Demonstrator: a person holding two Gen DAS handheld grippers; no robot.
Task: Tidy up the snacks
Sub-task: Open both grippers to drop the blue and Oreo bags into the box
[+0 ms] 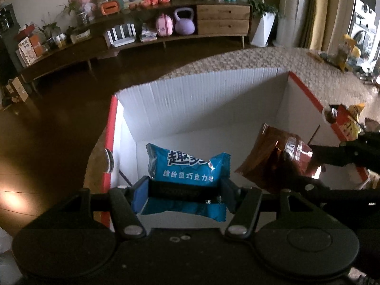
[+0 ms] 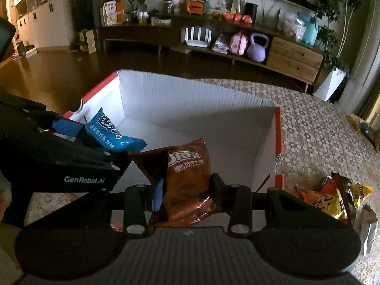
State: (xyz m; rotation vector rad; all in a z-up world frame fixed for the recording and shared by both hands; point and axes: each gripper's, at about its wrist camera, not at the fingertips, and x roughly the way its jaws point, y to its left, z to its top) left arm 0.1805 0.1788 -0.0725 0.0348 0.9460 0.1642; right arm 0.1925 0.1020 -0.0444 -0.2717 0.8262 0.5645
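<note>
**Dim room, bright box, heavy fisheye bend**

Both views are dim and warm-toned. The white box (image 1: 201,104) is the brightest surface, its far wall lit while a diagonal shadow falls across its inner right side. Left of the box, a glare patch (image 1: 11,200) shines on the dark floor. Beyond the box, the shelf (image 2: 237,47) bows with fisheye distortion, and the frame corners go black. Detail is soft and slightly smeared towards the edges.

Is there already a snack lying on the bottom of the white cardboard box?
No, the white cardboard box shows only bare floor inside.
</note>
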